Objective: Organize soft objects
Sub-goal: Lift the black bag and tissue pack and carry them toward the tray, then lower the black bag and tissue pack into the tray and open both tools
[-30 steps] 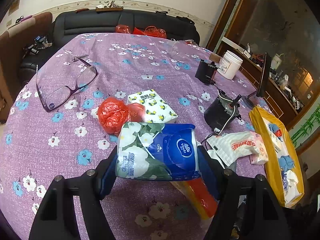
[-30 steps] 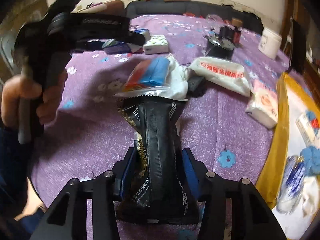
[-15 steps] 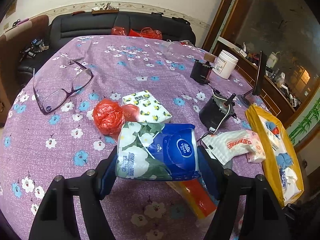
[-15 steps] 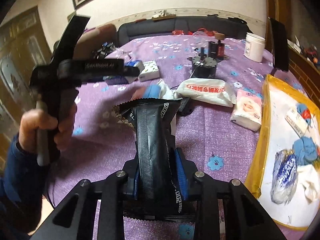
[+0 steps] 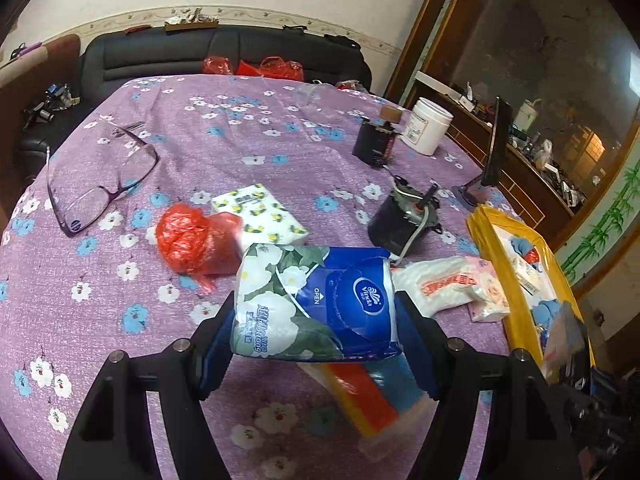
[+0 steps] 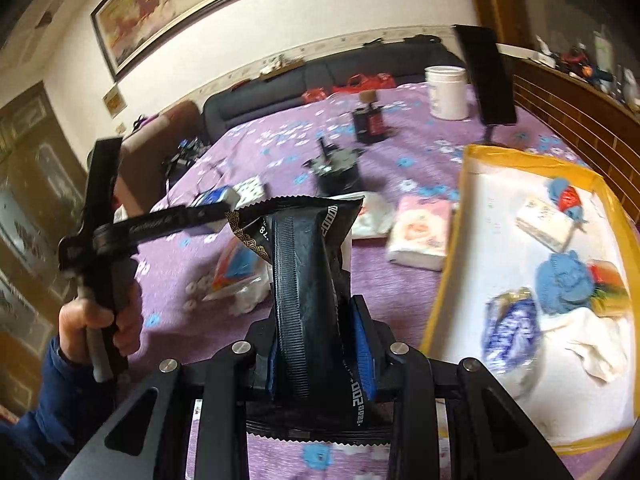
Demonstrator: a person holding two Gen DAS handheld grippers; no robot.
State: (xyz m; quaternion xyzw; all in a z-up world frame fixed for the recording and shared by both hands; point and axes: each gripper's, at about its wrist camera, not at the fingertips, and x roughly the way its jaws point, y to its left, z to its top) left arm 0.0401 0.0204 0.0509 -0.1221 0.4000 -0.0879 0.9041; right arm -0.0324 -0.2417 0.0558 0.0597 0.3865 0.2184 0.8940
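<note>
Left tongs [image 5: 316, 320]: your 2 fingers pinch the blue tissue pack [image 5: 316, 300] across its width, held above the bench [image 5: 224, 148].
Right tongs [image 6: 320, 356]: your fingers clamp the black pouch [image 6: 308, 280], which stands upright between them.
Yellow tray [image 6: 452, 256]: at your right on the bench, holding blue cloth [image 6: 564, 280] and white packets.
Pink tissue pack [image 6: 420, 236]: on the bench, just beside the tray's left wall.
Red bag [image 5: 188, 240]: touching the lemon-print pack [image 5: 260, 216], beyond the left tongs.
Glasses [image 5: 96, 184]: far left, well apart.
</note>
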